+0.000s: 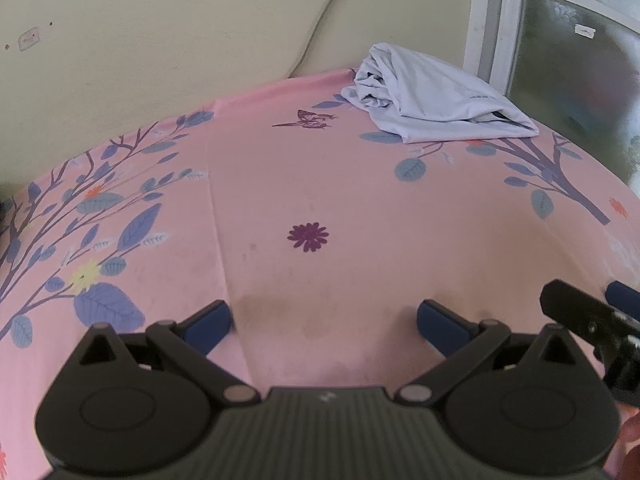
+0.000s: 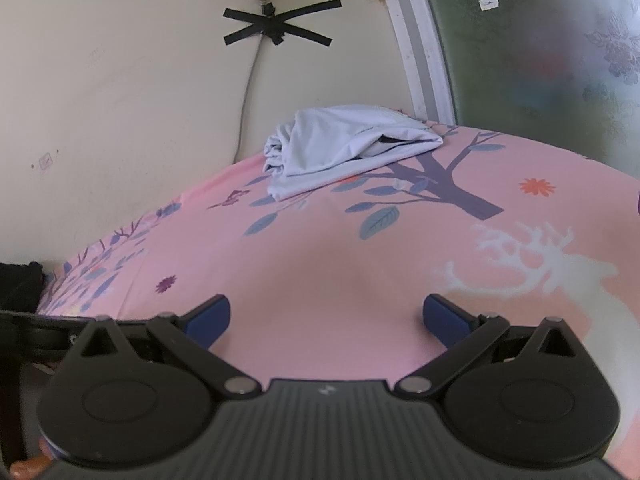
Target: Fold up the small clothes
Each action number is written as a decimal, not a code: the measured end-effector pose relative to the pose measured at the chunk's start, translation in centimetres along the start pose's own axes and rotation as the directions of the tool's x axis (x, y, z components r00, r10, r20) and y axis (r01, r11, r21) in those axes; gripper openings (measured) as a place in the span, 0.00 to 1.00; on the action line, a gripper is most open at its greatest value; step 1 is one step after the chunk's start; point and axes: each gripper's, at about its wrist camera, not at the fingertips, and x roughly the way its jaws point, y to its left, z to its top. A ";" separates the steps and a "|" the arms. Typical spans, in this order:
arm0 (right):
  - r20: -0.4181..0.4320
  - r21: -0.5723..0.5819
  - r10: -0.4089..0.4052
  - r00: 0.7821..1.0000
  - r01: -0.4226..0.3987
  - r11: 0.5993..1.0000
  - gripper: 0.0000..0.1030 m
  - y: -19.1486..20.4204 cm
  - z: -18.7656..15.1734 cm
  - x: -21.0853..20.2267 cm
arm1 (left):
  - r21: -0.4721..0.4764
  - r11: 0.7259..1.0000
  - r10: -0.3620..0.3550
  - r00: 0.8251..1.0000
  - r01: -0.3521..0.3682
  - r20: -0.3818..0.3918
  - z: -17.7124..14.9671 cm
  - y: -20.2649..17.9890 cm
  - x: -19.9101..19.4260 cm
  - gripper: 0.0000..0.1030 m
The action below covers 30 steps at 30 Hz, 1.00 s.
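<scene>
Illumination is soft, diffuse daylight entering through the frosted window (image 2: pixel 540 60) at 1 to 2 o'clock. Exposure is moderate, with no glare. Shadows on the bedsheet (image 1: pixel 340 184) are faint and soft-edged. Both views show strong fisheye curvature toward the edges. Focus is slightly soft overall; the corners darken at 10 o'clock.

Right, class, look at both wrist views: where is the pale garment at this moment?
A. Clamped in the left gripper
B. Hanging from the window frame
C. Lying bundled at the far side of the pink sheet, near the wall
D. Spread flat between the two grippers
C: the pale garment lies bundled on the pink sheet near the wall, while the left gripper and right gripper are open and empty.
</scene>
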 end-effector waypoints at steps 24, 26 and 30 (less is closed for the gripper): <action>0.063 -0.040 0.025 0.998 -0.022 0.999 0.94 0.6 -0.6 -1.4 | 0.057 0.998 0.017 0.994 -0.023 0.108 0.2 -1.1 -2.5 1.00; 0.067 -0.049 0.025 0.997 -0.022 0.999 0.94 0.8 -0.6 -1.4 | 0.071 0.996 0.036 0.991 -0.045 0.127 0.1 -1.4 -2.8 1.00; 0.059 -0.038 0.031 0.998 -0.028 0.999 0.94 0.9 -0.7 -1.5 | 0.104 0.990 0.073 0.984 -0.091 0.161 -0.1 -2.0 -3.0 1.00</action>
